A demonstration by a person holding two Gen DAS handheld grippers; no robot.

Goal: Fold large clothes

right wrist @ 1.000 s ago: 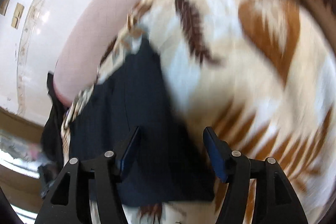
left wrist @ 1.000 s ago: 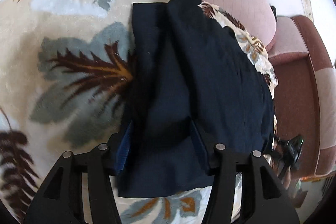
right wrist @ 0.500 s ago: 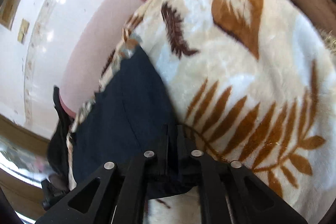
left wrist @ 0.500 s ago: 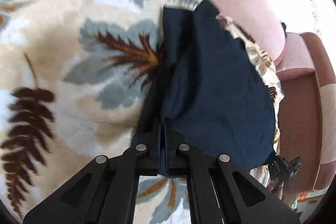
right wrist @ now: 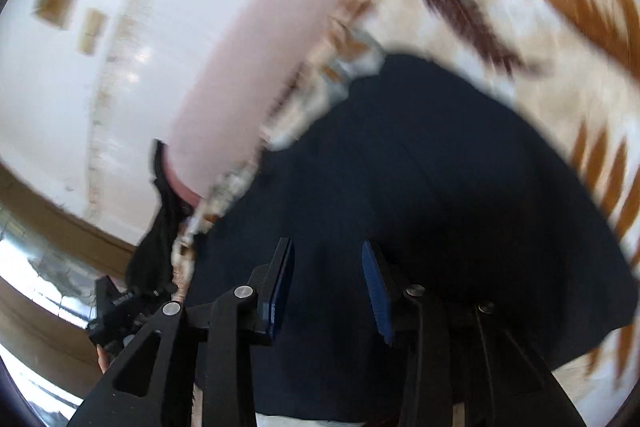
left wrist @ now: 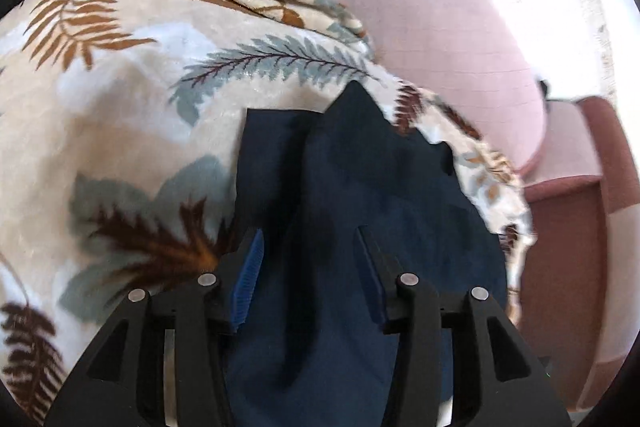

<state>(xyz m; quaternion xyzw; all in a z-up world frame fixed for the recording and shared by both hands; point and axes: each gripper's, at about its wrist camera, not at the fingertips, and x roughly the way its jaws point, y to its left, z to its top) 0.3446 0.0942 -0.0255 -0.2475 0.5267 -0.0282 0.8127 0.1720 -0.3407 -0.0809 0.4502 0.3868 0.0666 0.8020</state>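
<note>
**Now both grippers hang apart over the dark garment**

Here the navy garment (left wrist: 360, 195) lies folded on a cream blanket (left wrist: 120, 115) printed with brown and grey-blue fern leaves. The blanket covers a sofa, and a pink cushion (left wrist: 420, 39) runs along its far edge. In the left wrist view the garment shows as a long dark shape with a squared corner at its far left and a pointed peak beside it, and a deep crease runs down its middle towards the camera.

The left gripper (left wrist: 310, 267) sits over the near part of the garment with its jaws spread wide, nothing between them; its blue pads (left wrist: 250, 279) face each other across bare cloth. Whether the tips touch the fabric, I cannot tell.

The right gripper (right wrist: 326, 283) is likewise spread apart, gripping nothing, poised over the same garment (right wrist: 420, 187) near the blanket's (right wrist: 500, 27) edge. That view is badly blurred. Beyond it are a white wall (right wrist: 80, 87) and the pink cushion (right wrist: 248, 67).
</note>
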